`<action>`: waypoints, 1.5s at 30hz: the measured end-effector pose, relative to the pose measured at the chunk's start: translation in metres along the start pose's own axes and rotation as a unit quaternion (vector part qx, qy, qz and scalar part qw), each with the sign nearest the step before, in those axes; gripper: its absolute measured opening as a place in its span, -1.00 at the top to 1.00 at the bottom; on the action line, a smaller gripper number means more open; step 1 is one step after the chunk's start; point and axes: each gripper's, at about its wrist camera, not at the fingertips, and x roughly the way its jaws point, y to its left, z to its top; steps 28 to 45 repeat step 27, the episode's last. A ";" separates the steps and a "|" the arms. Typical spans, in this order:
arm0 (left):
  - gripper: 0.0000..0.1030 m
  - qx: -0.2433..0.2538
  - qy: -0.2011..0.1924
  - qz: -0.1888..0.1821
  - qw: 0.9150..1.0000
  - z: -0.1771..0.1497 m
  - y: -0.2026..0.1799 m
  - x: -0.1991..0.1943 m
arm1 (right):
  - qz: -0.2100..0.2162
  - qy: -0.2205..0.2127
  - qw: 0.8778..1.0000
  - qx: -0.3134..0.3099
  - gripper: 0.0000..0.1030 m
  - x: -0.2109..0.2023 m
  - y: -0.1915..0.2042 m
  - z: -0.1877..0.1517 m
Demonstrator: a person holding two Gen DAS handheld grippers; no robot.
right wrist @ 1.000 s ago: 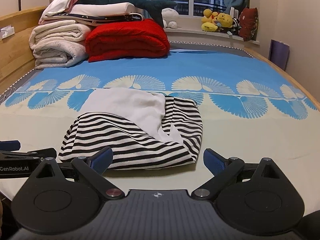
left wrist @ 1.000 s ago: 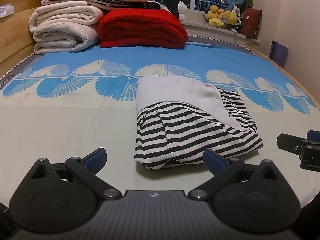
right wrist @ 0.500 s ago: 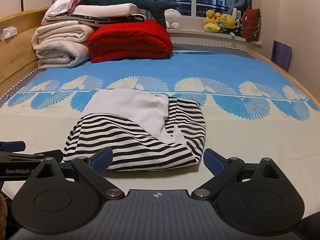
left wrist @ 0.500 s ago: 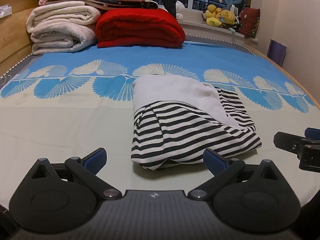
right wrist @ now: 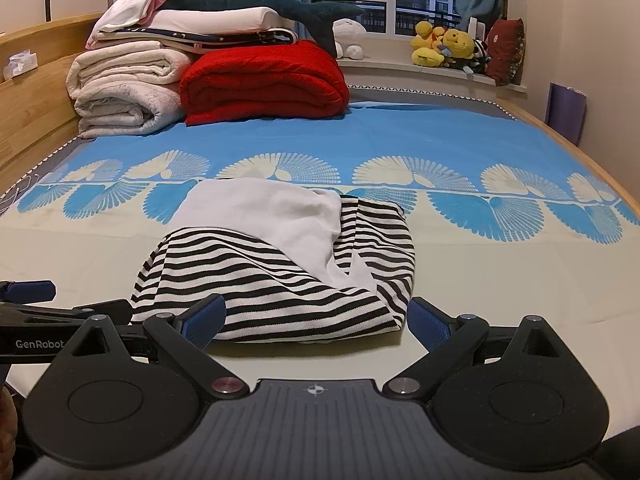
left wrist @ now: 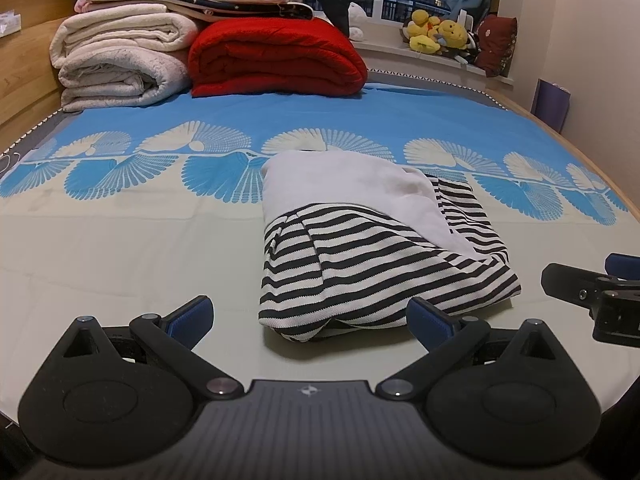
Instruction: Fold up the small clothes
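- The bed (left wrist: 120, 248), covered with a blue and cream sheet, carries everything; at its far end lie a red blanket (left wrist: 276, 56) and a pile of white blankets (left wrist: 120, 64).
- The striped garment (left wrist: 360, 264) lies near the middle of the front part of the bed, already folded into a compact bundle, with a plain white part (left wrist: 352, 184) on top toward the back.
- I judge the folding is nearly finished. To do the remaining step well, the loose front edge should be taken low, at both corners together, and the layers kept aligned so the bundle does not open.
- The left gripper (left wrist: 310, 318) is held low and level just before the front edge of the garment, toward its left corner. Its fingers are spread wide and hold nothing.
- The right gripper (right wrist: 318, 318) is beside it, in the same low pose, facing the right corner. Its fingers are also wide apart and empty.
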 end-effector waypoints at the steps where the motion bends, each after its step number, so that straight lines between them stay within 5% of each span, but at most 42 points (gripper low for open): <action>1: -0.99 0.000 0.000 0.000 1.000 0.000 0.000 0.000 | 0.000 0.000 1.000 0.000 -0.88 0.000 0.000 0.000; 45: -0.99 0.002 -0.003 -0.003 1.000 -0.001 -0.003 0.000 | -0.001 0.000 1.000 0.000 -0.88 0.000 0.002 0.000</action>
